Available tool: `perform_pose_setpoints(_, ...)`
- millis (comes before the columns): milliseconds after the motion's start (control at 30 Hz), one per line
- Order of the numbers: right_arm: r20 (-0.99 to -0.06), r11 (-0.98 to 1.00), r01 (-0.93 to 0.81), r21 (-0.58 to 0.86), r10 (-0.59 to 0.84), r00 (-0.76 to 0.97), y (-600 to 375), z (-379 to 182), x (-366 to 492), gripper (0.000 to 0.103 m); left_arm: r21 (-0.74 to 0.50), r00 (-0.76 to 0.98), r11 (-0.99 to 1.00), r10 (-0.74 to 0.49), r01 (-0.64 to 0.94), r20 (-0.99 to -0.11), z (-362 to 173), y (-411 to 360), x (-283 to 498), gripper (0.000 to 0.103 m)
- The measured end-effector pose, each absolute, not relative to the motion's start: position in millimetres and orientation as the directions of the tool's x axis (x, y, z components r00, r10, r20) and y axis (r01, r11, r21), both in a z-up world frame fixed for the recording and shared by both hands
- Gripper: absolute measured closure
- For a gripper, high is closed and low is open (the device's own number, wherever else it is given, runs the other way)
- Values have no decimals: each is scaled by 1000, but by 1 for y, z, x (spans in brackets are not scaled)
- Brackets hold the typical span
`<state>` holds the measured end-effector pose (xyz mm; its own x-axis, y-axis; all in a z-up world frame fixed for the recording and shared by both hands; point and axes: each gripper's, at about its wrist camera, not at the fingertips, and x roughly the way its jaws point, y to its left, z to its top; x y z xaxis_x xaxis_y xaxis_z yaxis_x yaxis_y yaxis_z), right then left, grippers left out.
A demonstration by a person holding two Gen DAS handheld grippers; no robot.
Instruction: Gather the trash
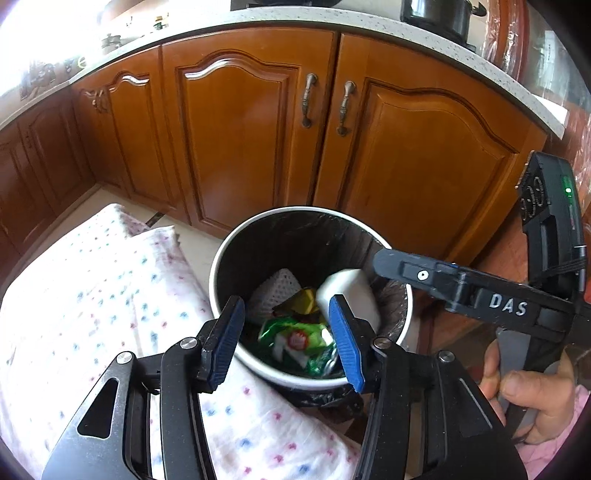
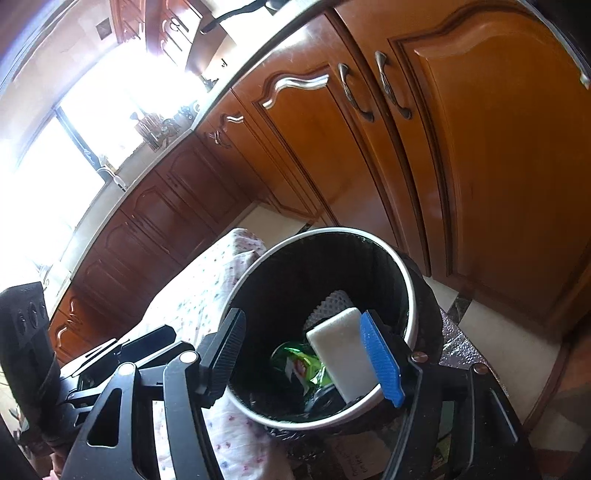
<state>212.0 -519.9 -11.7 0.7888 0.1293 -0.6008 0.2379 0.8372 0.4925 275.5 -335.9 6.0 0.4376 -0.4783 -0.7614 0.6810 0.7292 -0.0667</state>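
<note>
a kitchen corner with orange-brown wooden cabinets [image 1: 255,140] under a pale speckled bench [image 1: 280,18], bright window light washing out one side. on the tiled floor stands one round white trash bin [image 1: 221,266] lined with a black bag, and just beside it lies a folded white cloth with coloured dots [image 1: 96,295].

the left gripper [image 1: 286,334] hangs over the bin's near rim with its blue pads spread wide, holding nothing. the right gripper [image 2: 306,354] is also above the bin mouth, fingers well apart; a white foam block [image 2: 341,354] lies just by its blue pad, whether touching it i cannot tell.

inside the bin i count one white foam block leaning on the wall, one white mesh fruit sleeve [image 1: 273,291], one yellow wrapper [image 1: 304,301] and one crumpled green wrapper [image 1: 295,339]. two metal handles [image 1: 308,99] sit side by side on the cabinet doors.
</note>
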Motion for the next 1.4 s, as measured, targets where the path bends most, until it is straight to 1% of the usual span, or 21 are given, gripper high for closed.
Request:
perform_pose_setpoints(67, -590, 840, 235, 488, 119, 799, -512, -9, 204, 36, -80, 441, 740, -480, 668, -759, 8, -328, 276, 54)
perform_pose_setpoints(200, -565, 842, 241, 483, 90, 821, -492, -11, 179, 25, -116, 447, 761, -489, 638, -749, 12, -305, 271, 50)
perform_pose_setpoints(333, -545, 848, 245, 469, 60, 836, -467, -13, 155, 24, -141, 468, 784, -493, 605, -733, 13, -277, 258, 44)
perform_pose_setpoints(433, -528, 858, 242, 453, 40, 849, -447, -14, 138, 23, -137, 499, 809, -475, 572, -725, 12, -257, 242, 40)
perform_pose_setpoints(500, -514, 865, 237, 443, 28, 857, -434, -13, 126, 19, -133, 526, 824, -467, 551, -710, 13, -242, 228, 36)
perform_pose_setpoints(533, -506, 869, 237, 435, 18, 862, -429, -11, 121, 18, -135, 541, 831, -465, 539, -701, 13, -233, 219, 32)
perform_pose_setpoints(567, -495, 876, 235, 421, 4, 869, -422, -9, 114, 16, -135, 555, 838, -461, 528, -693, 13, -226, 213, 30)
perform_pose_setpoints(633, -477, 886, 234, 400, -16, 879, -413, -4, 104, 14, -125, 587, 854, -446, 505, -676, 13, -211, 198, 29)
perform_pose_setpoints(733, -436, 903, 216, 371, -35, 899, -397, 7, 89, 13, -103, 630, 874, -419, 475, -653, 15, -195, 180, 29)
perform_pose_setpoints(867, -357, 937, 206, 281, -97, 929, -376, 35, 66, 2, -93, 673, 887, -408, 452, -618, 24, -174, 159, 27)
perform_pose_setpoints(900, -334, 943, 203, 265, -107, 936, -370, 41, 60, 1, -91, 684, 889, -406, 448, -606, 27, -170, 154, 26)
perform_pose_setpoints(967, -281, 954, 195, 229, -127, 951, -361, 55, 49, 0, -87, 706, 895, -402, 438, -584, 34, -161, 147, 21)
perform_pose_setpoints(1033, -227, 962, 194, 194, -148, 963, -352, 62, 37, 0, -90, 729, 898, -405, 430, -551, 43, -152, 138, 19)
perform_pose_setpoints(1100, -184, 966, 203, 158, -173, 968, -345, 58, 30, 0, -87, 754, 904, -400, 419, -521, 49, -144, 129, 14)
perform_pose_setpoints(1133, -169, 968, 209, 141, -184, 968, -341, 53, 27, 0, -83, 772, 908, -395, 411, -498, 51, -139, 123, 8)
perform_pose_setpoints(1167, -162, 968, 214, 129, -193, 968, -338, 47, 28, 0, -79, 789, 913, -388, 401, -477, 52, -136, 118, 1)
perform_pose_setpoints(1233, -165, 966, 225, 123, -204, 965, -334, 35, 28, 0, -59, 832, 930, -353, 363, -428, 48, -127, 107, 0)
perform_pose_setpoints(1267, -173, 965, 228, 132, -205, 963, -334, 27, 30, 0, -49, 844, 935, -338, 351, -416, 45, -125, 104, 0)
perform_pose_setpoints(1400, -200, 959, 241, 148, -209, 957, -336, 10, 33, 0, -18, 849, 944, -305, 330, -432, 25, -123, 102, 0)
